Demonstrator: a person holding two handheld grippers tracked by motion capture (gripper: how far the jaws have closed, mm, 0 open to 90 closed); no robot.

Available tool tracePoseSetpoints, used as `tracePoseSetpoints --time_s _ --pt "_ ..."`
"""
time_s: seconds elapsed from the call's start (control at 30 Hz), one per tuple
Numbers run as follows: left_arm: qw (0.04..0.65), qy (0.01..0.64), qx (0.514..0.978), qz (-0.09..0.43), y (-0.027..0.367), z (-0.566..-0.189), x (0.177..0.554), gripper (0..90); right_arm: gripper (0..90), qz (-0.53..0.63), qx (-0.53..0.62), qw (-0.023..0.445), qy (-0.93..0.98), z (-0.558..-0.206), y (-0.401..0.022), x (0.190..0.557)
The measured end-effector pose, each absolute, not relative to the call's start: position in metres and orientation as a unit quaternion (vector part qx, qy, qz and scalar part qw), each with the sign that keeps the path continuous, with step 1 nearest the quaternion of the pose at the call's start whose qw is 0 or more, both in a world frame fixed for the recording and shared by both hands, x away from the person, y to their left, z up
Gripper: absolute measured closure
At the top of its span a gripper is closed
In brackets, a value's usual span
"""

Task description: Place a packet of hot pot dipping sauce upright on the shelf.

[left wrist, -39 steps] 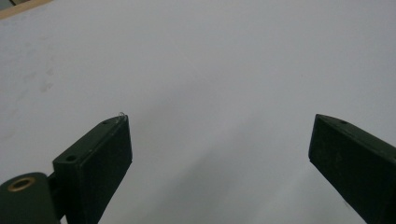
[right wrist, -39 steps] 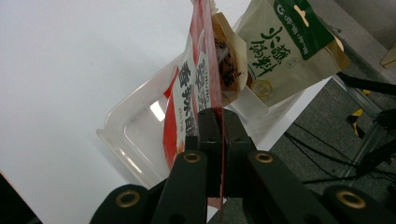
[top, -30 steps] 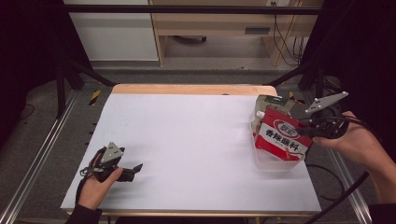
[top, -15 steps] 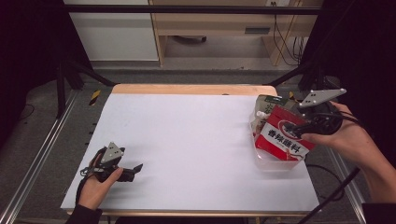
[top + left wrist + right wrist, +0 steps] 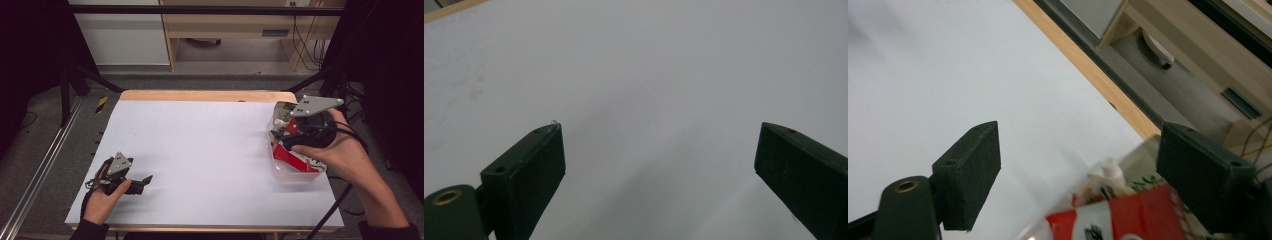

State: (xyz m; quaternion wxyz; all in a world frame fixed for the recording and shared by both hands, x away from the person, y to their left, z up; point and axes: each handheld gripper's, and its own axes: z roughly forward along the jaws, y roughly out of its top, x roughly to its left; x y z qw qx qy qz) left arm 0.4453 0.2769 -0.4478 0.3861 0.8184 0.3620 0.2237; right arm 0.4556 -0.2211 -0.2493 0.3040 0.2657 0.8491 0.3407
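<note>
Your right gripper [image 5: 286, 131] has drawn back toward the far right since a second ago, off the red packet [image 5: 294, 159] it was gripping, and its jaws have just been opening. They now stand wide apart with nothing between them. In the right gripper view the packet's top edge [image 5: 1120, 220] lies below the gap, clear of both pads, with a pale, blurred item [image 5: 1105, 176] just beyond it that you cannot make out. Your right hand [image 5: 334, 150] wraps the gripper body, and the grey plate sits on top of it.

You can see the packet lying in the clear tub [image 5: 300, 176] at the right edge of the white table [image 5: 210, 150], toward the middle of that side. It leans tilted in the tub, partly hidden by your hand and the gripper. A few smaller items lie at the tub's far end, too covered to tell apart.

Your left gripper [image 5: 145, 180] has kept its place at the near left of the table, low over the surface and pointing right. In the left gripper view its jaws stand apart over bare table [image 5: 649, 75], gripping nothing. Your left hand [image 5: 102, 197] is closed around its body. The two grippers are well apart, on opposite sides of the table.
</note>
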Motion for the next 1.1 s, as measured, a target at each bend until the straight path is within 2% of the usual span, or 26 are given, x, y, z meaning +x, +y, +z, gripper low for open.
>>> tracePoseSetpoints --time_s 0.33,0.8,1.1 --pt "0.387 0.362 0.818 0.224 0.278 -0.448 0.445 5.9 15.1 0.370 0.260 0.274 0.849 -0.281 -0.184 0.450" --pt "0.387 0.364 0.816 0.227 0.278 -0.447 0.445 5.7 12.0 0.386 0.277 0.225 0.851 -0.360 -0.140 0.436" --pt "0.389 0.361 0.817 0.226 0.278 -0.448 0.446 5.2 9.6 0.423 0.333 0.198 0.819 -0.420 -0.124 0.439"
